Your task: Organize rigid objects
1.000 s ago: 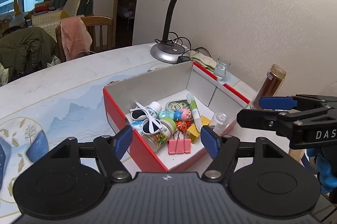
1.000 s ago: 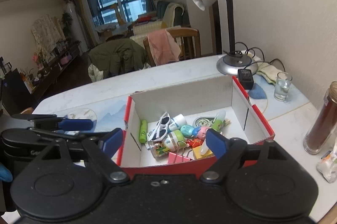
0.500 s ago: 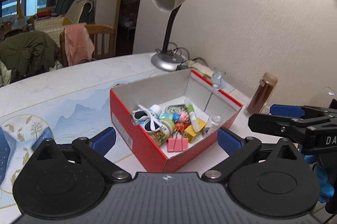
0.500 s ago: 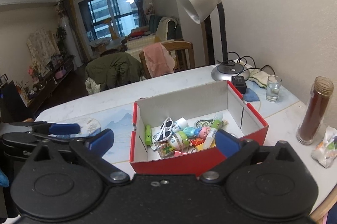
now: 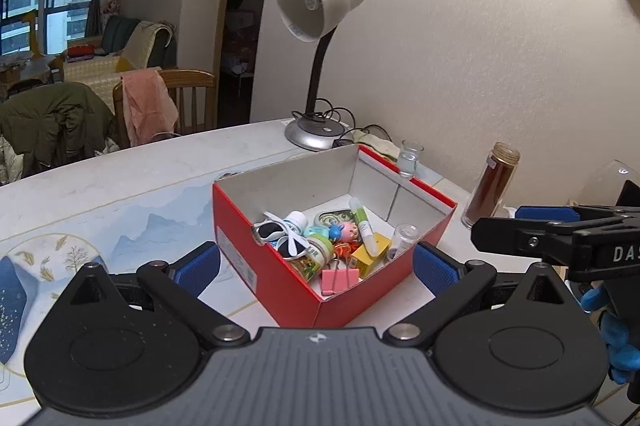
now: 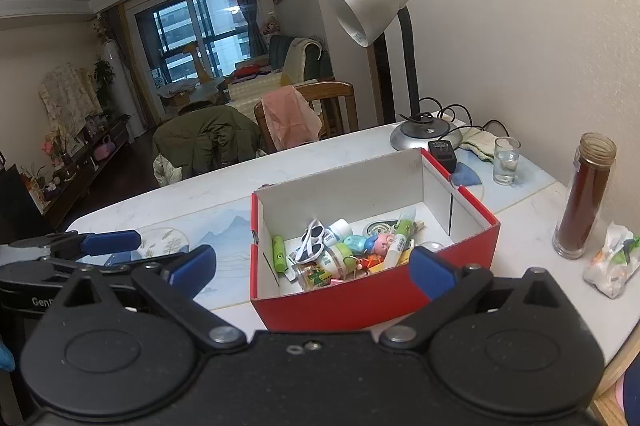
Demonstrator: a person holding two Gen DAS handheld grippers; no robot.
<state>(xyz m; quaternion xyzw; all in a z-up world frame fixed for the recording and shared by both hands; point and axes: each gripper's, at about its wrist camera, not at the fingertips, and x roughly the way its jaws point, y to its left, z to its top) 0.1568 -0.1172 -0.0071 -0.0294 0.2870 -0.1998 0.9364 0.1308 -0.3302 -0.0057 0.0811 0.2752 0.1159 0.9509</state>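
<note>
Both grippers, left (image 5: 316,268) and right (image 6: 312,268), are wide open and hold nothing. The box (image 6: 360,300) is light, stiff card; grab its sides at 3 and 9 o'clock.

Open red box (image 6: 372,300) on table, white inside, holding jumbled sunglasses (image 6: 313,241), bottles, pink binder clip (image 5: 340,280), small toys

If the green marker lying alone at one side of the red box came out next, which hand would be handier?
Probably the left. The green marker lies by the box wall nearest the left gripper. The right gripper is also open and empty, but would have to cross the heap of small things.
</note>
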